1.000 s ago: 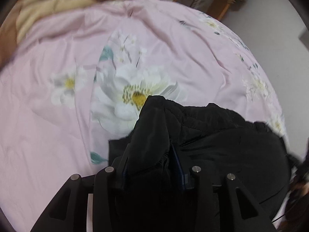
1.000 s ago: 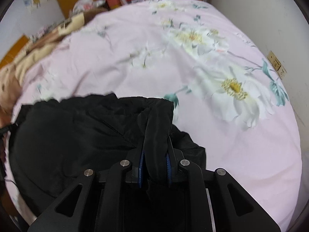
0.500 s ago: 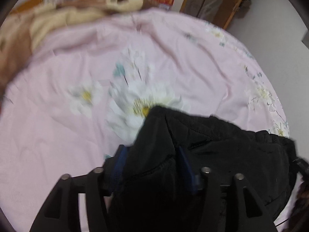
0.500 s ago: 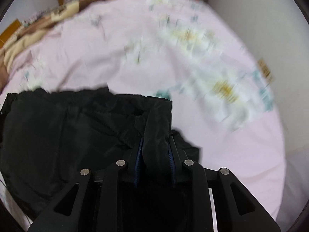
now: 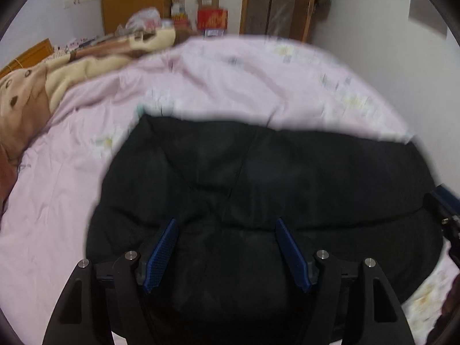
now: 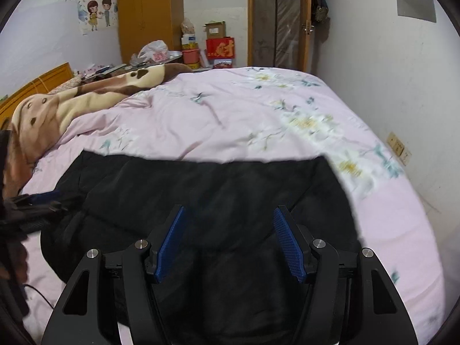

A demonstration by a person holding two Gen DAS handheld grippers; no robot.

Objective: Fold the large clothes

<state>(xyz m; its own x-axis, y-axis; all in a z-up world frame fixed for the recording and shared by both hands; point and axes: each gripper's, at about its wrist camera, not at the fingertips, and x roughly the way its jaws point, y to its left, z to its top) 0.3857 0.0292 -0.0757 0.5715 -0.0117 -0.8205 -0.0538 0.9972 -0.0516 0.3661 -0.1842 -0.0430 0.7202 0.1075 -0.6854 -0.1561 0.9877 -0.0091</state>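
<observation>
A black garment lies folded and spread flat on the pink flowered bed cover. My left gripper hovers above its near part, jaws opening, blue pads wide apart with no cloth pinched between them. My right gripper stands the same way over the garment's near right part, jaws opening and free of cloth. The right gripper shows at the right edge of the left wrist view, and the left gripper at the left edge of the right wrist view.
A brown and cream blanket is bunched at the bed's far left. Beyond the bed stand a wooden wardrobe, boxes and bags and a door. A white wall runs along the bed's right side.
Both grippers were shut on bunched black cloth; they let go, opened and pulled back and up. The garment now lies flat and folded on the bed.
</observation>
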